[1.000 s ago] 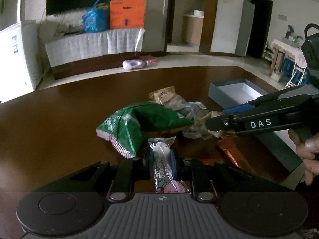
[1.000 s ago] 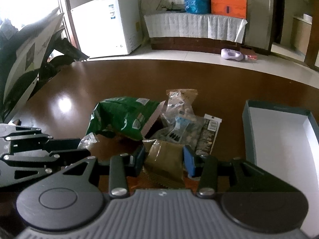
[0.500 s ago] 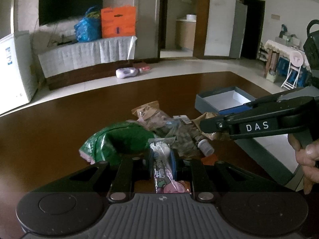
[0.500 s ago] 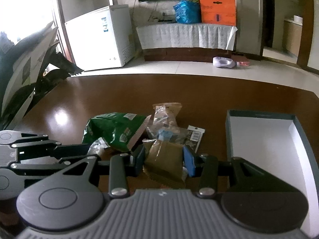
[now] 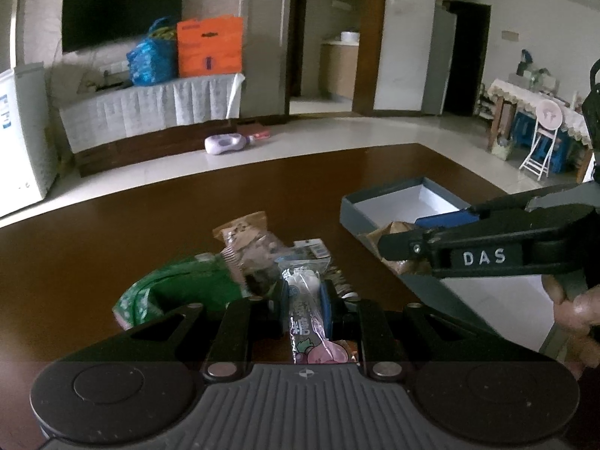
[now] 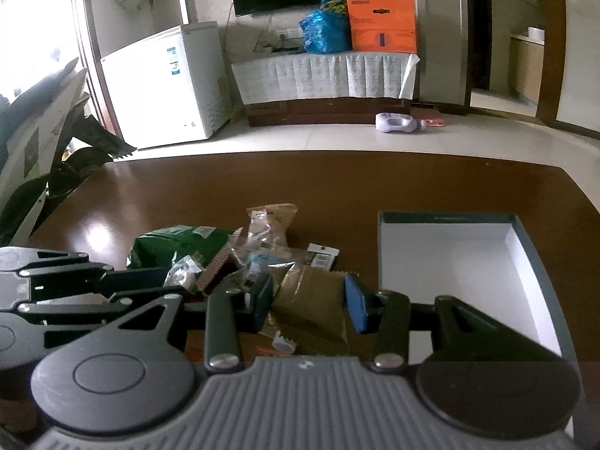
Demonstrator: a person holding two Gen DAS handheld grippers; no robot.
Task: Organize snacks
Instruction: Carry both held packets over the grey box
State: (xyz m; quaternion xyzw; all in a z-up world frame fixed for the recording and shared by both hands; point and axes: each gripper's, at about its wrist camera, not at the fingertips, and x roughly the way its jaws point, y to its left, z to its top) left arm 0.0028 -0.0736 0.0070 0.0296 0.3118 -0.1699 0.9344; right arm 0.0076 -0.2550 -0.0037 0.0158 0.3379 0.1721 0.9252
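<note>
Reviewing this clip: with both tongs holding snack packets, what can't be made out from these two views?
- Lower end of the pink candy packet: left wrist view, hidden behind the left tongs' body.
- Print on the olive packet held by the right tongs: right wrist view, too dim to read.
- Near corner of the white-lined box: both views, covered by the tongs.
- Snacks under the green bag: overlapped in the pile.

Black tool (image 5: 304, 300) with blue pads, lettered "DAS".

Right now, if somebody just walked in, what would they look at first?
Probably the two grippers, each pinching a snack: the left gripper holds a pink candy packet, the right gripper a brown packet. Behind them, a snack pile with a green bag sits beside an open empty box.
</note>
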